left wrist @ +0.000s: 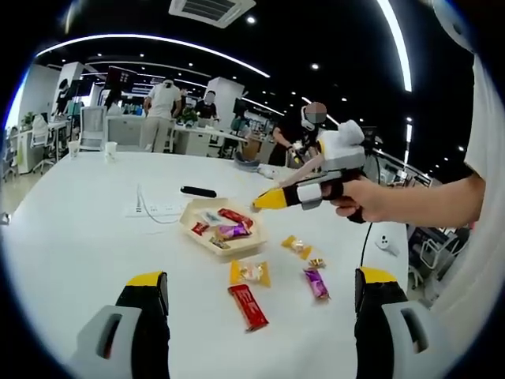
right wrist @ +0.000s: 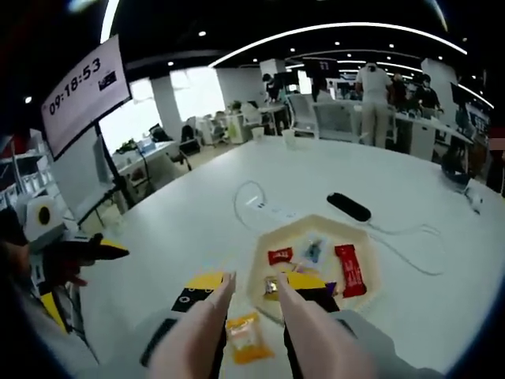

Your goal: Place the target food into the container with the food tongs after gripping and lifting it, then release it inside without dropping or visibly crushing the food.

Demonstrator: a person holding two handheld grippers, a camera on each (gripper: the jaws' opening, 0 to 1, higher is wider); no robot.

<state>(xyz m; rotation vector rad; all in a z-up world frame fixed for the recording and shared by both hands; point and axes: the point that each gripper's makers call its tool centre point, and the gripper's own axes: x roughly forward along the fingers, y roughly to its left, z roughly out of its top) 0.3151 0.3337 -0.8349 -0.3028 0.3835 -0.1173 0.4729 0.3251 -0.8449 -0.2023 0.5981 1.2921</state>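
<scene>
Several wrapped snacks lie loose on the table point(left wrist: 79, 237) at lower centre, near the tray point(left wrist: 251, 243). Right gripper point(left wrist: 264, 200) hovers over the tray to release; whether its fingers grip anything cannot be told. Left gripper point(left wrist: 260, 294) fingers are spread, empty.

White table point(left wrist: 79, 237), black remote point(right wrist: 349, 207) beside a white power strip point(right wrist: 272, 212) with looped cable, clock screen point(right wrist: 83, 91) reading 09:18:53, people standing at distant desks point(left wrist: 205, 138)

Tongs point(right wrist: 251, 304) over snack-filled container point(right wrist: 316, 264)
</scene>
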